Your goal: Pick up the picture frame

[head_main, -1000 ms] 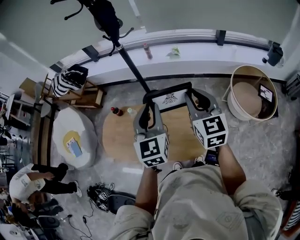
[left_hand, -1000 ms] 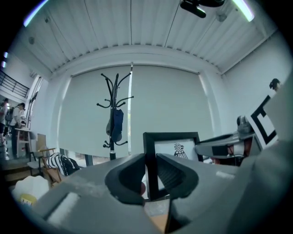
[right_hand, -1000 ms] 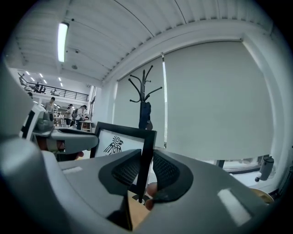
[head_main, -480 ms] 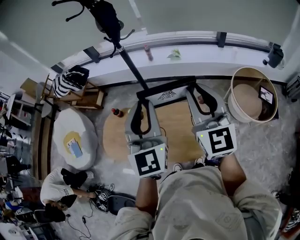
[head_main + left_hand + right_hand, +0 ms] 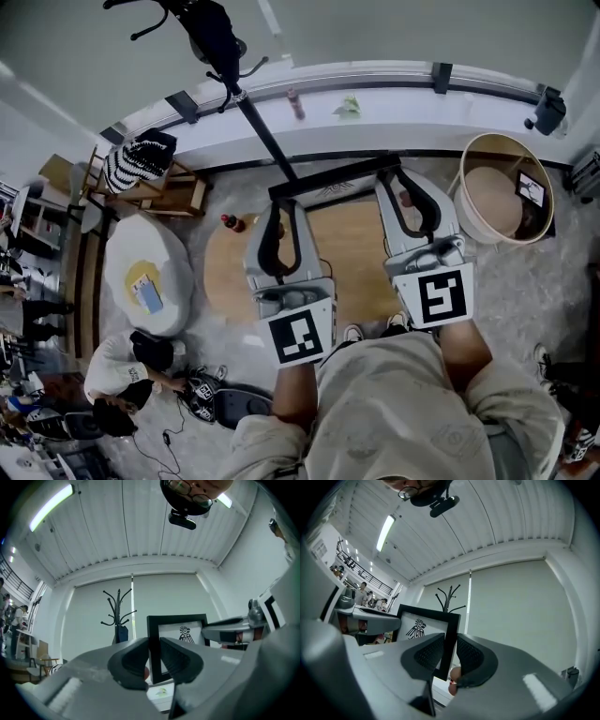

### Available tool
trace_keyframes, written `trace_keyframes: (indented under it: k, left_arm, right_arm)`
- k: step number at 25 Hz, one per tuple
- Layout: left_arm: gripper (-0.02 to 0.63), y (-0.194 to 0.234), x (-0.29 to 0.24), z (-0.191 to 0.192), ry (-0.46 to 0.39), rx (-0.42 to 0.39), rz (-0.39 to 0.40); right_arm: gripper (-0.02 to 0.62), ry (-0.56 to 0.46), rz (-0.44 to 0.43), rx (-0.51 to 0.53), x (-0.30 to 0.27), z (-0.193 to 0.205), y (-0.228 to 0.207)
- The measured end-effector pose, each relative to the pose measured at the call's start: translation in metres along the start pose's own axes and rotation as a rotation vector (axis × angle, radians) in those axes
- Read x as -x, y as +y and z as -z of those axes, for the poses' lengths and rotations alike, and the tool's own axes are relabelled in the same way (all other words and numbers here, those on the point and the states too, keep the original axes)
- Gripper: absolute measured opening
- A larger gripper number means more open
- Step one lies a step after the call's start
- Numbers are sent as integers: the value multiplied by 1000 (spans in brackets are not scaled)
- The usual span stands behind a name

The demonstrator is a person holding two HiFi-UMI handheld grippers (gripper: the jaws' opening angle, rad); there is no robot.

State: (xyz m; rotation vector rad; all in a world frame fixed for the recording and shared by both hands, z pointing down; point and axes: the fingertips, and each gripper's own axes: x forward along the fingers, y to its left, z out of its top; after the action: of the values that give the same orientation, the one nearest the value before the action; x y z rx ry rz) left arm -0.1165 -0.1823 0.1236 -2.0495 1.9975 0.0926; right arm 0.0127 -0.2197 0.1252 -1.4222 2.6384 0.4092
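So the left gripper [image 5: 284,206] is holding the left edge of the picture frame [image 5: 333,181], with its jaws clamped tight on the black border. It's also showing bigger and closer in the head view than it was a second ago. The frame is riding up with it. A second ago it was sitting lower, nearer the round wooden desk [image 5: 225,272], and now it's hanging well clear of the desk and tipping, so the head view is mostly catching its top edge. Over on the right, the right gripper [image 5: 403,180] is doing the same thing, jaws pinching the right border and coming up in step. The pick-up looks like it's basically happening, and the rest is probably just keeping both sides level.
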Motion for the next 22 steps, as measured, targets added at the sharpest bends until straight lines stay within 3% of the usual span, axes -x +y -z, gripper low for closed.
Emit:
trace_keyframes:
  k: [22]
  left_arm:
    - [84,-12,-7,14,32,27,42]
  right_arm:
    - [84,32,15,15,1,13,-11]
